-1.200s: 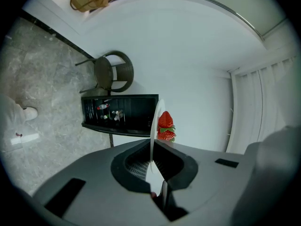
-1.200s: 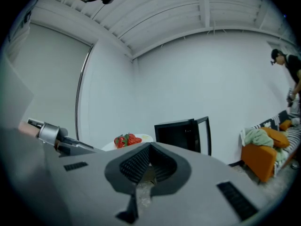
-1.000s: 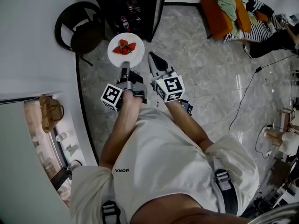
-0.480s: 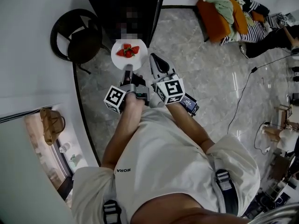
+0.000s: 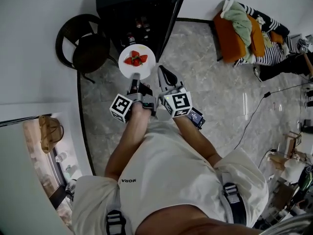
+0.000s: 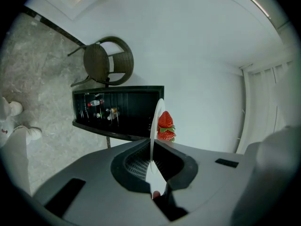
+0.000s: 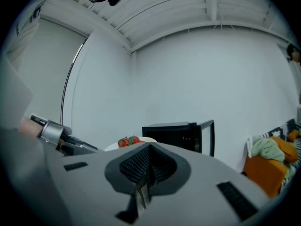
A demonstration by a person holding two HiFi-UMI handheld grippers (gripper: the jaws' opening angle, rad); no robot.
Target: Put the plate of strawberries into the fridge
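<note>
A white plate with red strawberries is held out level just before the small black fridge, whose door stands open. My left gripper is shut on the plate's near rim; in the left gripper view the plate is seen edge-on between the jaws, with the strawberries above. My right gripper hovers beside the plate on its right, shut and holding nothing. In the right gripper view the strawberries and the fridge show beyond the jaws.
A dark round wicker chair stands left of the fridge against the white wall. An orange seat heaped with clothes is at the far right. Bottles sit on the fridge shelves. A cable runs over the marble floor.
The person has stepped closer to the fridge, so the plate in my left gripper is nearer the open fridge front. The right gripper kept its place beside it.
</note>
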